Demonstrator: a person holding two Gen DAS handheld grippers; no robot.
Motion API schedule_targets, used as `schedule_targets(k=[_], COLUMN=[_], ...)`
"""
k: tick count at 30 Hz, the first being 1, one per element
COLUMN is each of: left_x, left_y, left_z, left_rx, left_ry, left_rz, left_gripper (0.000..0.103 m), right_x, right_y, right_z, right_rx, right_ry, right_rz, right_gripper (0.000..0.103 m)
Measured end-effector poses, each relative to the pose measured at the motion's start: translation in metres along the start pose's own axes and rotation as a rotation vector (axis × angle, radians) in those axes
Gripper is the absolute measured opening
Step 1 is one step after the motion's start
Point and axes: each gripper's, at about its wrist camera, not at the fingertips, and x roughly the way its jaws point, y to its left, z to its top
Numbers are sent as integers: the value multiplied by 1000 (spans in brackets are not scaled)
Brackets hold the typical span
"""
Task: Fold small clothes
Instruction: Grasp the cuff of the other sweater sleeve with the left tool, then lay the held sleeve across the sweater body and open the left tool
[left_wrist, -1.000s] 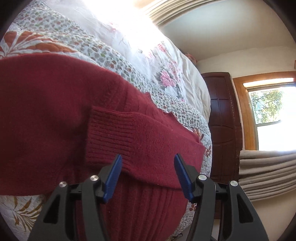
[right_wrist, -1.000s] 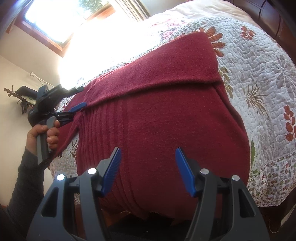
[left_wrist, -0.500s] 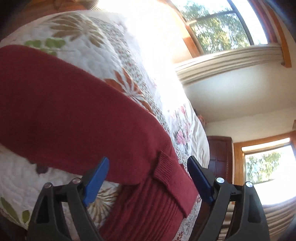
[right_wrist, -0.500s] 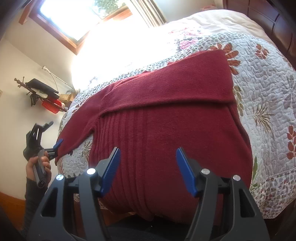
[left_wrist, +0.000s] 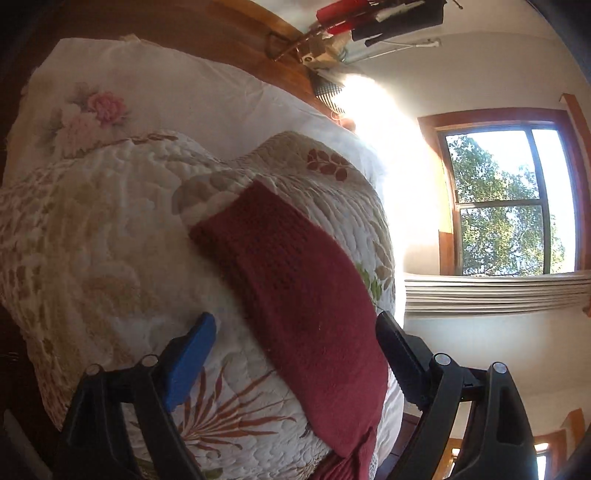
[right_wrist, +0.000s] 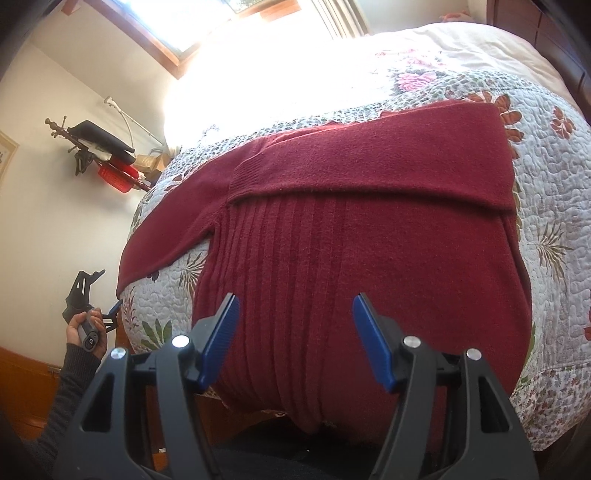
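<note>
Red sweater (right_wrist: 369, 236) flat on quilt (right_wrist: 554, 177), sleeve (left_wrist: 295, 288) outstretched leftward – lengthwise

Sun through my window (left_wrist: 513, 199) blew out the bed (right_wrist: 258, 74); fisheye edges bent and went dark.

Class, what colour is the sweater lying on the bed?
Dark red, a plain knit sweater with ribbed lines down its body; the right wrist view shows it best.

Home bedroom: quilted floral bedspread (right_wrist: 546, 192), wood-framed window (left_wrist: 509, 199), wooden headboard (left_wrist: 236, 44).
</note>
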Motion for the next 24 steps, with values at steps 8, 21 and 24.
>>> schedule_targets(k=[8,21,24], left_x=[10,-53,-67], left_y=[-3,-179,-245], left_z=[11,-36,-76], left_rx=[49,483,654], left_ry=[-28,-110,-106], left_rz=[92,-142,-220], left_gripper=[33,7,7], right_x=[-13,-34,-37], right_y=[-28,-43,-51], right_z=[-13,-18,-23], right_rx=[98,145,167], right_ry=[-16,-77,-82], right_rz=[-50,-28,-21], right_gripper=[64,64,64])
